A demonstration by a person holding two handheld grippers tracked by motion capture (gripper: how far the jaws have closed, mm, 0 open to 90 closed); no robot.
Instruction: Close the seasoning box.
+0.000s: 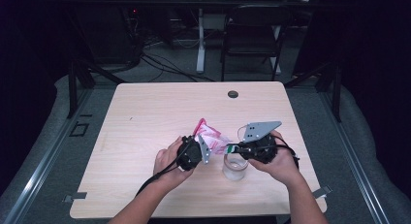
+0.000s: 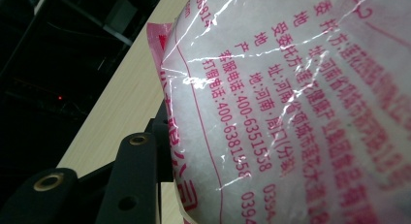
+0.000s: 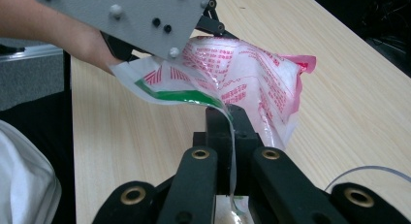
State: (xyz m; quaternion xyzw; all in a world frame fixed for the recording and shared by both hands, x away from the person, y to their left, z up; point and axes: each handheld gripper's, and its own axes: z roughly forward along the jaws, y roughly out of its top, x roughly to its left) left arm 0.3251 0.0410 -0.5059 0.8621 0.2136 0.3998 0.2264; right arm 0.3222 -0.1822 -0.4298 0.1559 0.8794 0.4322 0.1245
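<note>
holding the bag (image 1: pixel 211 136) above the glass (image 1: pixel 235 167) near the table's right, my left gripper (image 1: pixel 199 149) clamped its body, right gripper (image 1: pixel 231 149) pinched shut on its corner; pouring not begun.

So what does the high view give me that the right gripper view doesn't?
High view alone: the whole table, the clear glass cup standing just under the right claw, both hands, a chair beyond the table.

Right gripper view alone: its black jaws shut on the bag's green-striped edge, and the red print on the plastic.

Both: the white and pink plastic bag held up between the two claws, the left claw holding its other side.
</note>
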